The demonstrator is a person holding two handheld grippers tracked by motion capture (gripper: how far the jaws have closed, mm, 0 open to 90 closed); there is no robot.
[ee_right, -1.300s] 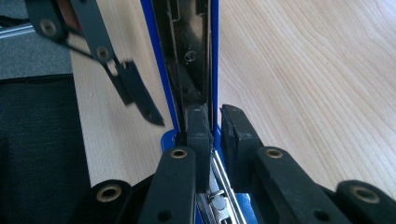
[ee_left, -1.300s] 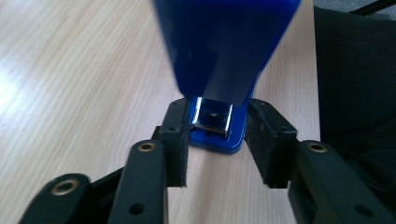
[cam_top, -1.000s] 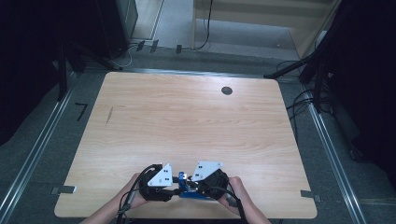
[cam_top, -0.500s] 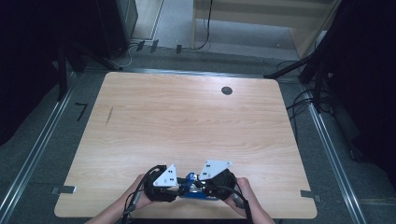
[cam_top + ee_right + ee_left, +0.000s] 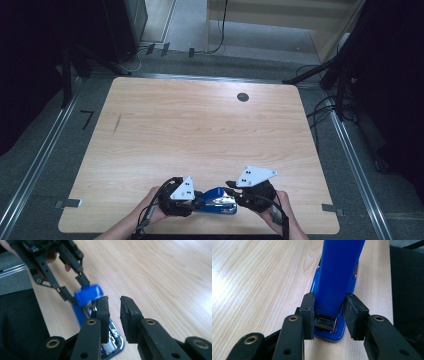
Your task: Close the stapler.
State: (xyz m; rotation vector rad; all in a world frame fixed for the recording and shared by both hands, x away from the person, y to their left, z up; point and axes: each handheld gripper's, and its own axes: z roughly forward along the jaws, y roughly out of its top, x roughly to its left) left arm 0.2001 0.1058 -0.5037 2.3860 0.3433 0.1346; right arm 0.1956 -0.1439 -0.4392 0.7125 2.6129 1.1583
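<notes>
At the near edge of the wooden table (image 5: 200, 130), the left gripper (image 5: 329, 315) has its jaws clamped on a blue stapler's (image 5: 338, 272) raised arm. Right gripper (image 5: 115, 312) is parted a bit over the base, gripping nothing. From above, grey floor (image 5: 50, 145) and cables (image 5: 320, 107) ring the table.

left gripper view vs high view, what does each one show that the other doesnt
The left gripper view alone shows the contact up close: the left gripper with its pads either side of the blue stapler arm, the metal staple channel visible beneath it.

The high view alone shows the whole table, the dark round hole near its far edge, the floor with cables around it, both of the person's hands, and the right gripper at the stapler's other end.

Both show the blue stapler on the light wooden tabletop near the person's edge, with the left gripper on it.
</notes>
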